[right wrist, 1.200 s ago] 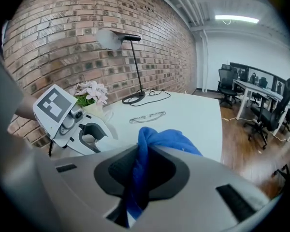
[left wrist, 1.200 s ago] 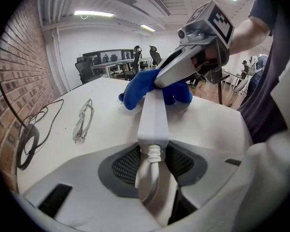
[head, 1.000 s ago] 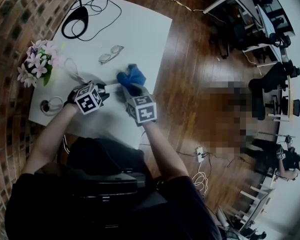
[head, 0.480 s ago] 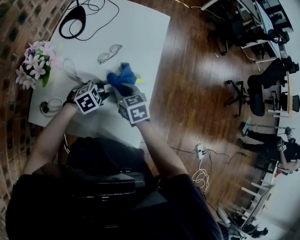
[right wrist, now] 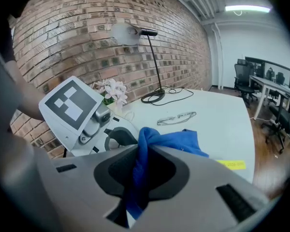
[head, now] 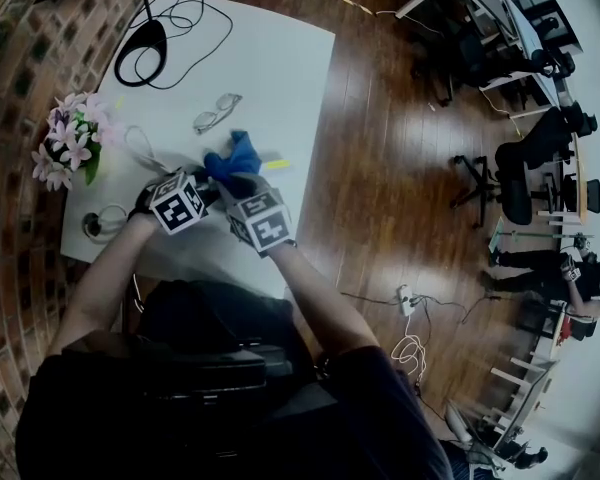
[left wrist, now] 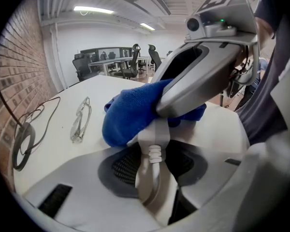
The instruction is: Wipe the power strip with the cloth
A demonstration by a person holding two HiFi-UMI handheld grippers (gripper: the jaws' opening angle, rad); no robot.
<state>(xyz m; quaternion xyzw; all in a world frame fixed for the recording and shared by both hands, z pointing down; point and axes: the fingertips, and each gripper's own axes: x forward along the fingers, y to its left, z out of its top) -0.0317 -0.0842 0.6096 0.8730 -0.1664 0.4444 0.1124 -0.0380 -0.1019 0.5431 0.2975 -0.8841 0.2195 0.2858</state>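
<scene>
Further left in the head view than a second ago: right gripper (head: 235, 180) and cloth (head: 237, 152), uncovering a yellow label (head: 276, 163) at the cloth's right edge. Left gripper (head: 207, 191) unmoved, at centre left of the frame, just beside the right one.

Right jaws closed on a bunched fold of the blue cloth, the rest spilling forward over the table (head: 280, 68). Left jaws clamped on the white strip (left wrist: 153, 135) at its cord end, with the ribbed cord sleeve between the pads. Strip in the middle of the left gripper view, its far part covered by the cloth and by the right gripper's body lying over it from the upper right.

Around: glasses (head: 216, 113) just above the cloth, apart from it. Flowers (head: 68, 140) at the left edge by the brick wall (head: 10, 58). Lamp base (head: 140, 53) at upper left. Coiled white cord (head: 102, 220) at the table's lower left. Wood floor (head: 380, 168) and office chairs (head: 525, 183) to the right.
</scene>
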